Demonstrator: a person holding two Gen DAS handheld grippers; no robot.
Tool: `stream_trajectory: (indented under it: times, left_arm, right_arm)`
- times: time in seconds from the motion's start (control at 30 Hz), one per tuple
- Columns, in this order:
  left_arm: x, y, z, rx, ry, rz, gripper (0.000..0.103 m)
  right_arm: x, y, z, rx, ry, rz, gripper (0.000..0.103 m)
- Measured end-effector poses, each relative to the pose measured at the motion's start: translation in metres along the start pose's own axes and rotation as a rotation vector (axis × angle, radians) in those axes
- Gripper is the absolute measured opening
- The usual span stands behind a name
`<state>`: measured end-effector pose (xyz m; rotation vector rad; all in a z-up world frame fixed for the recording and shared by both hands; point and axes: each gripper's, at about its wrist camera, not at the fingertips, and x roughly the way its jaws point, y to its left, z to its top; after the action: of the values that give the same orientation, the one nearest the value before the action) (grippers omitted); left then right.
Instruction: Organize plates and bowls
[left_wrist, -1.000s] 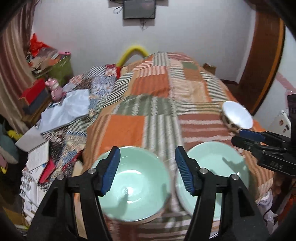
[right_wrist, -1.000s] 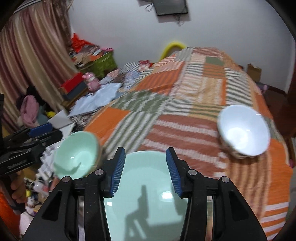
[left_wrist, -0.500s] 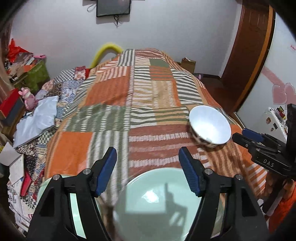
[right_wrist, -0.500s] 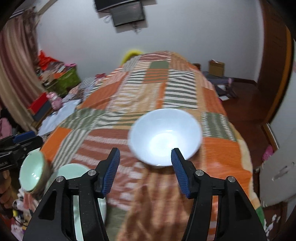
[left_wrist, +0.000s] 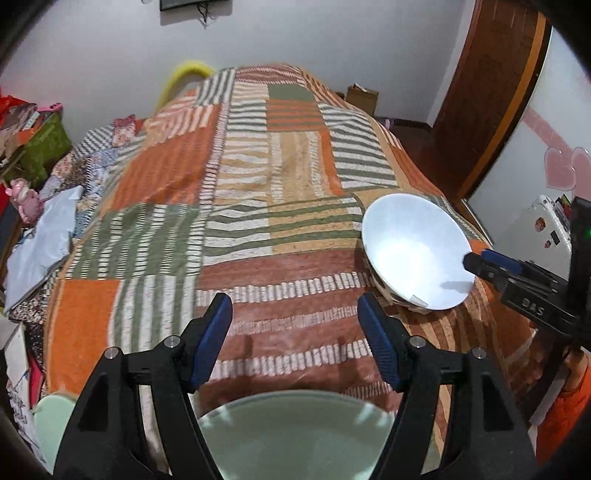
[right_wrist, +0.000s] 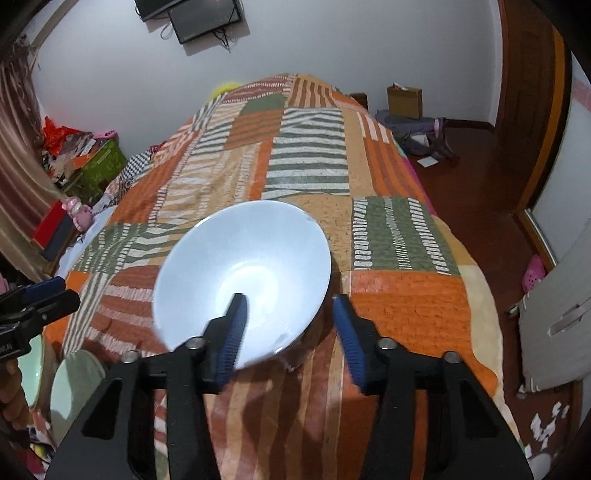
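Patchwork bedspread (right_wrist: 306, 173): soft, uneven footing. White bowl (right_wrist: 243, 280) rests tilted near its right edge; judged rigid, glazed, slippery, breakable. Right gripper (right_wrist: 290, 328), jaws wide and empty, straddles the near rim, the best hold. Left gripper (left_wrist: 295, 343) gapes empty above a green plate (left_wrist: 295, 435).
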<state>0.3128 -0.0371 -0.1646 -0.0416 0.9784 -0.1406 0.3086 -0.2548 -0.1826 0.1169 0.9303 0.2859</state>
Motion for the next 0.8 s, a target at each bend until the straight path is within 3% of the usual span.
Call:
stream_trajectory:
  times: [0.27,0.53,0.8]
  left_arm:
    - [0.022,-0.01,0.006,0.029,0.011,-0.033,0.07]
    - [0.036,-0.012,0.008,0.036,0.025,-0.06,0.068]
    - [0.057,-0.006,0.007,0.021,0.082,-0.047,0.039]
  right_arm:
    - [0.025,-0.003,0.004,-0.02,0.057,-0.005,0.027]
    - [0.03,0.018,-0.001,-0.103,0.098,0.07,0.021]
    - [0.029,0.041,-0.002,-0.162,0.114,0.112,0.021]
